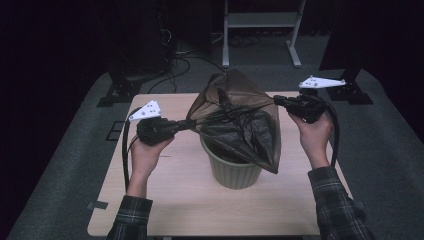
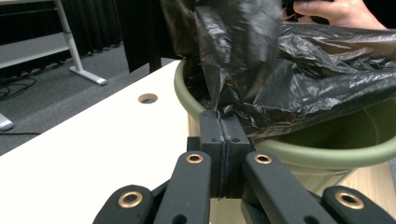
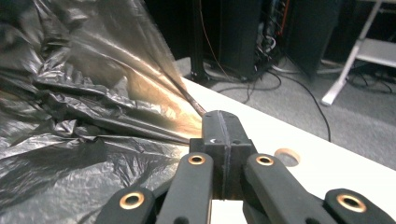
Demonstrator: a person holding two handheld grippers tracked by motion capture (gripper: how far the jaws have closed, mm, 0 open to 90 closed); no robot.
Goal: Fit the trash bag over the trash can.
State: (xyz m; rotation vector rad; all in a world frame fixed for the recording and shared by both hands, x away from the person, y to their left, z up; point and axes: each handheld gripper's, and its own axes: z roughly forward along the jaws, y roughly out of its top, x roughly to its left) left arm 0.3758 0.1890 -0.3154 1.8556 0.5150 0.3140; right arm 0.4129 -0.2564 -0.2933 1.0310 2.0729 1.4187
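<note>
Black bag taut between 2 grippers over bin rim.

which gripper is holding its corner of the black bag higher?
The right gripper. It pinches the black plastic bag above the level of the left gripper, which grips lower, near the rim of the green ribbed bin.

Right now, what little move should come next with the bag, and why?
Probably lower both sides together. The left hand-held gripper and right hand-held gripper each pinch an edge of the black bag, stretched above the green bin, and it isn't over the rim yet.
</note>
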